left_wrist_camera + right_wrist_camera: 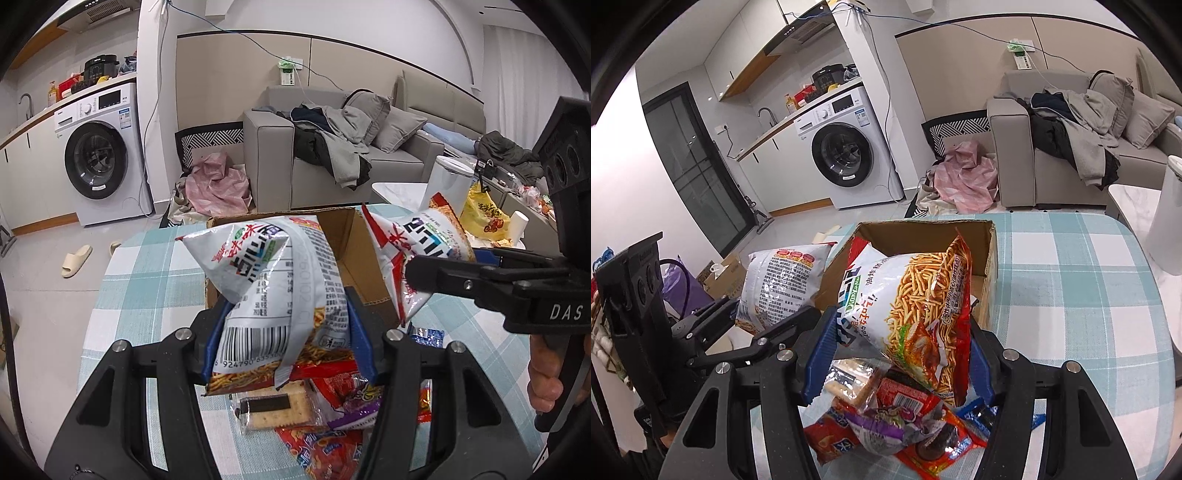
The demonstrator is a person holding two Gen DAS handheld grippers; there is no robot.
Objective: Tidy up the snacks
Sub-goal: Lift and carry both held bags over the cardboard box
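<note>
Snacks hang in both grippers above a table point(147, 258) spread with a teal-and-white checked cloth. On the left side, the left gripper point(288, 332) has its blue pads pressed against the sides of a white snack bag point(273, 280), back face toward the camera with barcode and printed table showing; the bag is clamped and lifted clear of the cloth, its top leaning over the near edge of the open cardboard box point(351, 236). The box sits on the table just beyond both bags, flaps up, and what can be seen of its inside is bare cardboard.

Below the held bags, a loose pile lies on the cloth: a clear-wrapped cracker pack point(273, 406), a red packet point(332, 391) and a purple packet point(886, 424) overlapping one another.

To the right, the right gripper point(901, 350) has its jaws closed on a second bag of the same snack point(916, 306), front face showing fried noodle sticks, tilted with its top corner reaching over the box's open mouth. In the left wrist view a hand point(546, 376) grips this tool's handle at the frame's right edge.
</note>
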